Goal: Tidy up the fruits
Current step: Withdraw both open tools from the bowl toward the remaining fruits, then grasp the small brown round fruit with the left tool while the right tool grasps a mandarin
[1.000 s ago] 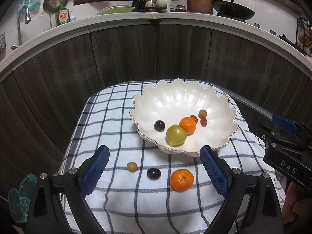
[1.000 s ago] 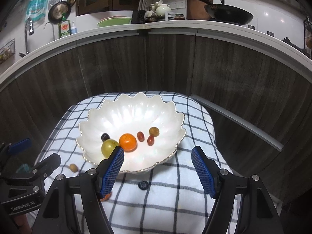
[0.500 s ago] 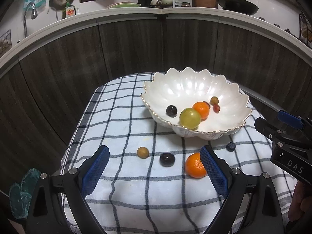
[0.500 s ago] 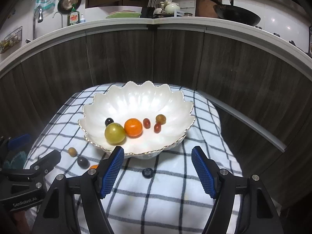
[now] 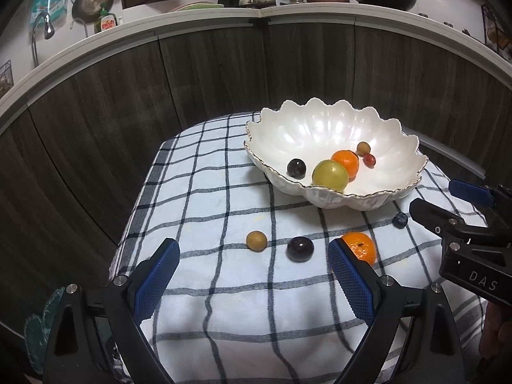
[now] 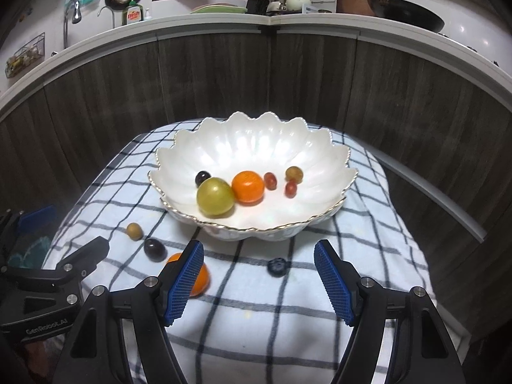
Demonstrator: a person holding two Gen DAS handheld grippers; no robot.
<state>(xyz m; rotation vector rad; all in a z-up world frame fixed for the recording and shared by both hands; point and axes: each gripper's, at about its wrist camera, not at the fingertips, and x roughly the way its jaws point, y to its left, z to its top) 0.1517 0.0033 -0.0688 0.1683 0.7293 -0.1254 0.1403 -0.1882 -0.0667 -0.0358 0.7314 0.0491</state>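
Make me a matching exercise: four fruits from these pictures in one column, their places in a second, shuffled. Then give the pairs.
Things
1. blueberry
2. green fruit
3. two small red fruits
4. tan fruit

Places
A. in the bowl, touching the orange there
B. on the cloth, between the right hand-held gripper fingers in its view
C. on the cloth, beside the dark grape
D. in the bowl, right of the orange there

Pairs: 1-B, 2-A, 3-D, 4-C
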